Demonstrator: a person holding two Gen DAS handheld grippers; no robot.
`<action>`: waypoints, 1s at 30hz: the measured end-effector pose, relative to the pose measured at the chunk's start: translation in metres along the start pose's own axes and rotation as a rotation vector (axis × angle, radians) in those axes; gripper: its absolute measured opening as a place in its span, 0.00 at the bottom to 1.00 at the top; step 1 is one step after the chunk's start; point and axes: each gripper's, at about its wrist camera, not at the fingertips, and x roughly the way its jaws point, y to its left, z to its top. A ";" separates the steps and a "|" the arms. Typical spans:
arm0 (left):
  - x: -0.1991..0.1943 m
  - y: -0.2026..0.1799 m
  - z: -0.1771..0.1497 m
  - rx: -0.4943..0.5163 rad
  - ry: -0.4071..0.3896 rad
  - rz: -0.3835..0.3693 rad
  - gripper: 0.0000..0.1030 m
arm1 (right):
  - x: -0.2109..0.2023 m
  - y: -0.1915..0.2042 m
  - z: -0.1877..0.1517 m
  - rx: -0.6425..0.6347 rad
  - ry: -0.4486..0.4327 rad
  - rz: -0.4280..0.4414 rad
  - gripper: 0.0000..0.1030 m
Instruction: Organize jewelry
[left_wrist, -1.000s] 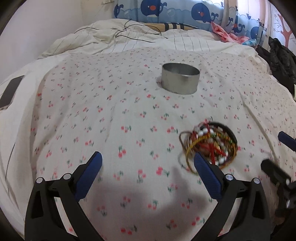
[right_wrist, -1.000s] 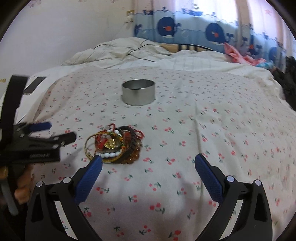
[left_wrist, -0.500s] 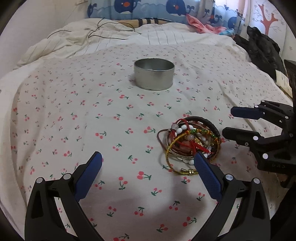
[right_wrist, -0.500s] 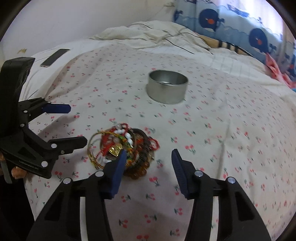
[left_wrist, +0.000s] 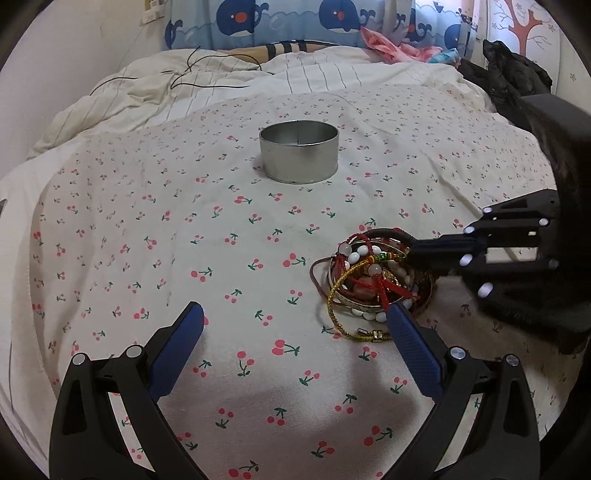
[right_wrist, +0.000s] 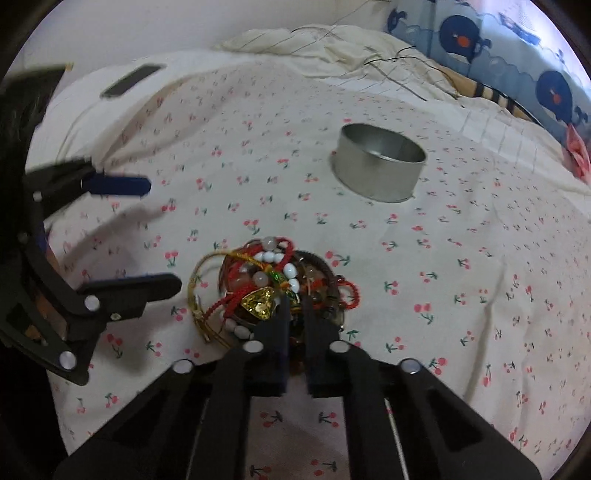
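A tangled pile of bracelets (left_wrist: 373, 273), with red cords, white beads, gold chain and dark bands, lies on the cherry-print bedsheet. It also shows in the right wrist view (right_wrist: 273, 291). My right gripper (right_wrist: 295, 306) has its jaws nearly closed around strands at the near side of the pile; in the left wrist view it (left_wrist: 417, 254) reaches in from the right. My left gripper (left_wrist: 291, 325) is open and empty, its right finger just in front of the pile. A round metal tin (left_wrist: 299, 151) stands open farther back; it also shows in the right wrist view (right_wrist: 380, 166).
A cherry-print sheet (left_wrist: 147, 240) covers the bed. Rumpled white bedding with black cables (left_wrist: 207, 74) lies behind. A phone (right_wrist: 133, 79) lies at the far left. Dark clothing (left_wrist: 506, 77) sits at the back right.
My right gripper moved in onto the bracelet pile and closed its jaws on it. My left gripper shifted so the pile sits nearer its right finger; it stays open.
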 end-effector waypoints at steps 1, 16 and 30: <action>0.000 0.001 0.000 -0.004 0.001 -0.004 0.93 | -0.004 -0.002 0.000 0.011 -0.014 -0.003 0.02; 0.003 0.005 0.000 -0.029 0.010 -0.011 0.93 | 0.005 -0.004 -0.007 0.058 0.044 0.091 0.09; 0.002 0.005 0.000 -0.027 0.012 -0.018 0.93 | -0.009 -0.008 -0.003 0.060 -0.019 0.062 0.40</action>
